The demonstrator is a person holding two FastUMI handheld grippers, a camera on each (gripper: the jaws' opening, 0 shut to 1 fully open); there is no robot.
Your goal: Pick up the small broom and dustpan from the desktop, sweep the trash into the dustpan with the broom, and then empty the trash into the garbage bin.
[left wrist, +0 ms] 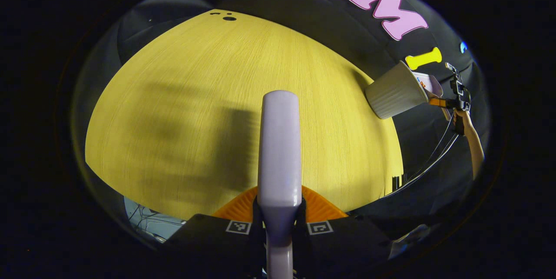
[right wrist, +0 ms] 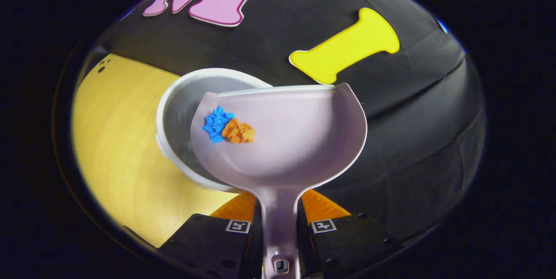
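In the left gripper view my left gripper (left wrist: pixel 280 207) is shut on the pale handle of the small broom (left wrist: pixel 279 148), held above the yellow desktop (left wrist: pixel 186 109); the bristles are hidden. Far right, the white garbage bin (left wrist: pixel 393 92) stands at the desk's edge with the dustpan (left wrist: pixel 430 82) at its rim, held by the other gripper (left wrist: pixel 456 96) and a hand. In the right gripper view my right gripper (right wrist: pixel 280 209) is shut on the handle of the pale dustpan (right wrist: pixel 295 140). A blue scrap (right wrist: pixel 216 123) and an orange scrap (right wrist: pixel 238 132) lie in it, over the open bin (right wrist: pixel 182 105).
The desk's right edge (left wrist: pixel 393 170) drops off beside the bin, and cables (left wrist: pixel 434 157) hang below the far hand. Two small dark holes (left wrist: pixel 229 18) mark the desk's far end. The black cloth wall stands close behind the bin.
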